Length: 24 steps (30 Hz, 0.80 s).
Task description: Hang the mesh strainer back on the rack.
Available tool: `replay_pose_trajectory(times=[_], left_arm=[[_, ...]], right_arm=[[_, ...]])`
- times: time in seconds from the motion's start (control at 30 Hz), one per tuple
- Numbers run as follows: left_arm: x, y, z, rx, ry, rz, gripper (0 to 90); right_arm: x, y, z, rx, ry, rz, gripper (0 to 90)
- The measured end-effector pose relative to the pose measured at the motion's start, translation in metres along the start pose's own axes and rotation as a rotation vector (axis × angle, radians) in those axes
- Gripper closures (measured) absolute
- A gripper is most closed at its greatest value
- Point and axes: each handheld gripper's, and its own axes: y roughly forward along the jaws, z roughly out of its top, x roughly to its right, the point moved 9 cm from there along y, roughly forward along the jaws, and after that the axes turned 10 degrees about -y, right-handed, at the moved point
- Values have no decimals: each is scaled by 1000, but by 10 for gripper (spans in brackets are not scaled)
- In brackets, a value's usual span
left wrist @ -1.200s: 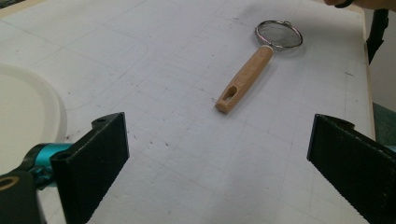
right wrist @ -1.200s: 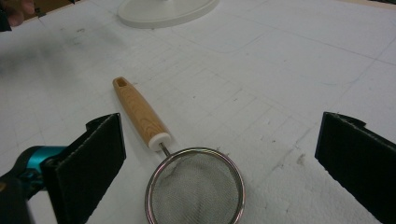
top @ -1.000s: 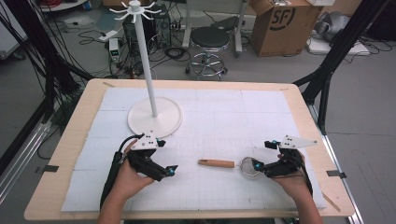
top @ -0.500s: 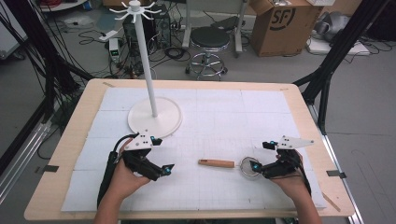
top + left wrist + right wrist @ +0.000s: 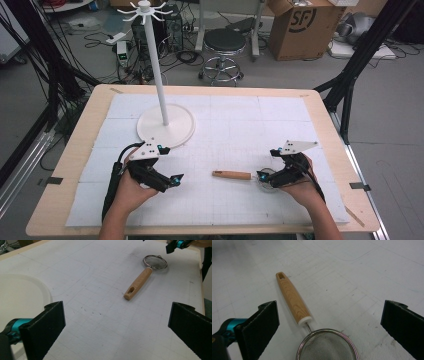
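The right gripper (image 5: 266,176) has crept in over the last second, and now its wide-spread jaws hang right over the mesh bowl of the strainer (image 5: 294,300), nothing pinched between them yet. In the right gripper view the wire rim (image 5: 327,345) sits low between the two black jaws, and the wooden handle (image 5: 292,298) runs up and away from them, nearer the left jaw than the right. That small advance reads to me as the approach to a pick-up: the gripper is lined up on the bowl end, though a grasp on the handle just ahead may be the safer bet. Over on the other side, the left gripper (image 5: 176,179) has slid a touch back toward the person, well apart from the strainer, jaws spread wide and empty; in the left gripper view the strainer (image 5: 140,282) lies far out ahead of them, handle end pointing back at the camera. Both hands rest low near the mat (image 5: 240,125), forearms in from the near edge, the white hook stand (image 5: 165,122) standing untouched beyond the left hand (image 5: 131,187).
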Motion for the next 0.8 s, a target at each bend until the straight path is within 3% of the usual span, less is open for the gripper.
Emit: replay_pose_trajectory(times=[0.27, 0.4, 0.5, 0.7, 0.8], left_arm=[[-4, -3, -1, 9, -16, 4, 16], [-5, -4, -2, 13, -23, 7, 16], [-6, -6, -2, 19, -25, 9, 16], [-7, -8, -2, 22, -24, 10, 16], [-6, -8, -2, 25, -29, 10, 16]], right_arm=[[-9, 18, 11, -103, -78, 46, 54], [-13, 26, 11, -149, -96, 70, 65], [-16, 31, 9, -191, -115, 95, 135], [-20, 36, 8, -251, -139, 120, 166], [-21, 38, 12, -267, -164, 137, 247]])
